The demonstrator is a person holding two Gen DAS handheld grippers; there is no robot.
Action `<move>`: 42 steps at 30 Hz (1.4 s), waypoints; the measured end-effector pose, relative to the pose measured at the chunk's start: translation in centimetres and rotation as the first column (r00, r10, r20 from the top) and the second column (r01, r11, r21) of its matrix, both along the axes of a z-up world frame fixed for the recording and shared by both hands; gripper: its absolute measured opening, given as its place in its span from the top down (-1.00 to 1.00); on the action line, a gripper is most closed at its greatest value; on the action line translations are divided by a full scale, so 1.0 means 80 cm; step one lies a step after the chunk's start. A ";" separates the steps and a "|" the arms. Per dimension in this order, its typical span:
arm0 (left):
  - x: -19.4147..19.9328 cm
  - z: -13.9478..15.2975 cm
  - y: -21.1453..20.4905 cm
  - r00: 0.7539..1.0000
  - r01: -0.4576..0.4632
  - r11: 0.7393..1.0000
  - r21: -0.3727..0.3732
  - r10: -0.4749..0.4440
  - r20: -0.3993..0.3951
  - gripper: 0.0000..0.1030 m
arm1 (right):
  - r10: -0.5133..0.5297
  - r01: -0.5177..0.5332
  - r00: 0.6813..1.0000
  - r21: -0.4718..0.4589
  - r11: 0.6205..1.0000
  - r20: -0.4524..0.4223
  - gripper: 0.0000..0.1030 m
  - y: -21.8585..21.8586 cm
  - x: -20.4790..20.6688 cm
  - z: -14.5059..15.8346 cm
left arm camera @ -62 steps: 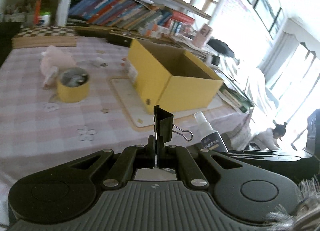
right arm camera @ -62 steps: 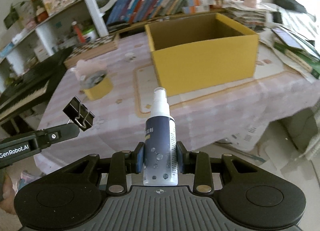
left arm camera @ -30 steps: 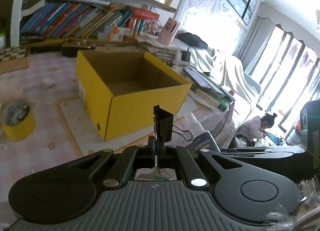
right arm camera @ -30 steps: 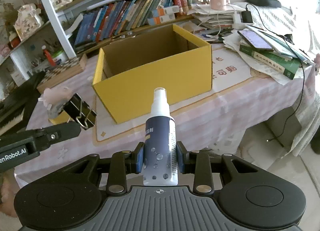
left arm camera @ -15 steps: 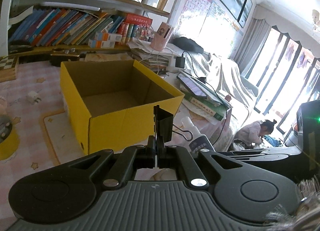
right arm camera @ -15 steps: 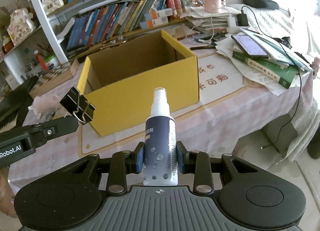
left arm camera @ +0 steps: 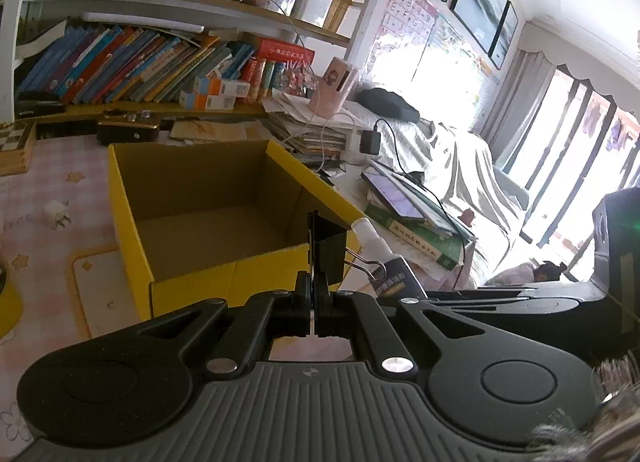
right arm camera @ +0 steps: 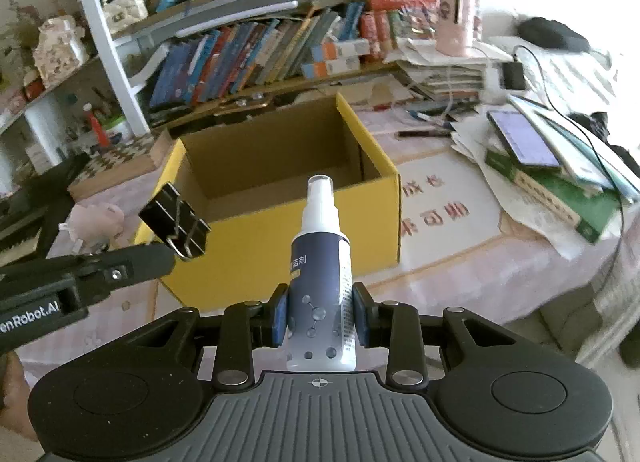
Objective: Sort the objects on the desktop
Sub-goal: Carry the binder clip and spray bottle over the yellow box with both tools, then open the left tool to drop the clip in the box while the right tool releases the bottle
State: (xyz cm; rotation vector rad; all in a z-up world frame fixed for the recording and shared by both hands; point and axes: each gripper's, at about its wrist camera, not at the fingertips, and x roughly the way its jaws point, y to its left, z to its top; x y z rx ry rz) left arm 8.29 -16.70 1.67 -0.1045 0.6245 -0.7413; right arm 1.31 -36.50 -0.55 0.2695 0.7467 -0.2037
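the yellow box (right arm camera: 280, 197) stands open on the desk (right arm camera: 460, 262), in the middle of the right wrist frame, and it lies straight ahead of and below both tools. the right tool (right arm camera: 320, 316) is clenched on the spray bottle (right arm camera: 320, 270), which stands upright with its white nozzle up, and in that frame the nozzle covers the near rim of the box. the left tool (left arm camera: 312, 304) is clenched on one wire handle of the black binder clip (left arm camera: 326, 250); in the left wrist frame the clip body sits over the near right corner of the box. i judge that both are about equally near, and each load must pass over the near wall before release.
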 end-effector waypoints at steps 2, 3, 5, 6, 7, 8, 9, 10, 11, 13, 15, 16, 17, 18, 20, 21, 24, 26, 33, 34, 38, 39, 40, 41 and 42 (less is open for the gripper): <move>0.005 0.003 -0.002 1.000 -0.015 1.000 0.000 0.015 0.007 0.97 | 0.024 -0.024 1.000 -0.001 1.000 0.010 0.37 -0.005 0.007 0.003; 0.008 0.005 -0.003 1.000 -0.025 1.000 -0.001 0.025 0.009 0.97 | 0.036 -0.036 0.999 0.000 0.999 0.015 0.37 -0.008 0.012 0.005; 0.016 0.010 -0.005 0.999 -0.047 0.999 -0.002 0.047 0.017 0.97 | 0.065 -0.065 0.997 -0.003 0.998 0.028 0.37 -0.013 0.022 0.011; 0.020 0.013 -0.005 0.998 -0.056 0.998 0.000 0.056 0.021 0.97 | 0.084 -0.084 0.996 -0.008 0.996 0.037 0.37 -0.016 0.028 0.014; 0.024 0.016 -0.006 0.997 -0.068 0.998 0.004 0.068 0.026 0.97 | 0.102 -0.102 0.994 -0.014 0.995 0.044 0.37 -0.018 0.034 0.017; 0.029 0.018 -0.007 0.996 -0.078 0.997 0.007 0.078 0.031 0.97 | 0.119 -0.118 0.992 -0.022 0.993 0.051 0.37 -0.019 0.041 0.020; 0.034 0.021 -0.008 0.995 -0.088 0.996 0.011 0.088 0.037 0.97 | 0.136 -0.134 0.989 -0.029 0.990 0.058 0.37 -0.021 0.048 0.023; 0.039 0.023 -0.008 0.994 -0.098 0.995 0.014 0.097 0.044 0.97 | 0.151 -0.149 0.986 -0.035 0.988 0.065 0.37 -0.023 0.055 0.025; 0.044 0.025 -0.008 0.993 -0.106 0.994 0.018 0.105 0.052 0.97 | 0.162 -0.160 0.984 -0.038 0.986 0.070 0.37 -0.025 0.061 0.027; 0.055 0.029 -0.010 0.990 -0.124 0.992 0.028 0.122 0.066 0.97 | 0.191 -0.187 0.978 -0.048 0.981 0.079 0.37 -0.029 0.076 0.030; 0.067 0.031 -0.013 0.988 -0.141 0.989 0.041 0.138 0.075 0.97 | 0.218 -0.214 0.973 -0.058 0.975 0.078 0.37 -0.033 0.092 0.029; 0.072 0.031 -0.013 0.987 -0.146 0.988 0.047 0.142 0.079 0.97 | 0.233 -0.229 0.970 -0.060 0.972 0.074 0.37 -0.034 0.100 0.028; 0.079 0.031 -0.015 0.986 -0.150 0.987 0.057 0.145 0.082 0.97 | 0.250 -0.246 0.966 -0.064 0.967 0.070 0.37 -0.035 0.109 0.027; 0.085 0.031 -0.017 0.986 -0.152 0.986 0.071 0.146 0.084 0.97 | 0.266 -0.261 0.962 -0.070 0.963 0.064 0.37 -0.035 0.117 0.026; 0.098 0.029 -0.023 0.986 -0.149 0.984 0.099 0.141 0.085 0.97 | 0.302 -0.297 0.952 -0.089 0.951 0.049 0.37 -0.036 0.134 0.023; 0.107 0.027 -0.027 0.987 -0.144 0.983 0.117 0.134 0.086 0.97 | 0.322 -0.316 0.946 -0.101 0.943 0.041 0.37 -0.036 0.143 0.021; 0.136 0.023 -0.039 0.989 -0.133 0.976 0.173 0.120 0.084 0.97 | 0.377 -0.374 0.926 -0.134 0.918 -0.002 0.37 -0.034 0.173 0.013; 0.157 0.018 -0.049 0.991 -0.123 0.969 0.213 0.110 0.074 0.97 | 0.415 -0.418 0.908 -0.145 0.897 -0.053 0.37 -0.033 0.197 0.003; 0.216 -0.018 -0.094 0.999 -0.035 0.906 0.423 0.029 0.022 0.97 | 0.526 -0.585 0.807 -0.246 0.773 -0.270 0.37 -0.017 0.261 -0.046; 0.222 -0.024 -0.099 1.000 -0.026 0.889 0.457 0.018 0.023 0.97 | 0.538 -0.609 0.788 -0.255 0.751 -0.299 0.37 -0.013 0.268 -0.053; 0.238 -0.049 -0.115 1.000 0.000 0.836 0.549 -0.005 0.009 0.97 | 0.557 -0.669 0.734 -0.271 0.692 -0.389 0.37 -0.005 0.294 -0.074; 0.241 -0.055 -0.117 1.000 0.008 0.825 0.565 -0.008 -0.003 0.97 | 0.553 -0.675 0.724 -0.261 0.690 -0.412 0.37 -0.006 0.300 -0.078; 0.244 -0.060 -0.119 1.000 0.016 0.813 0.582 -0.010 -0.014 0.97 | 0.552 -0.678 0.716 -0.239 0.695 -0.427 0.37 -0.006 0.306 -0.081; 0.247 -0.064 -0.119 1.000 0.024 0.805 0.593 -0.008 -0.029 0.97 | 0.556 -0.683 0.710 -0.229 0.694 -0.432 0.37 -0.009 0.311 -0.082; 0.248 -0.064 -0.119 0.999 0.025 0.806 0.592 -0.007 -0.033 0.97 | 0.552 -0.686 0.704 -0.226 0.692 -0.447 0.37 -0.009 0.315 -0.085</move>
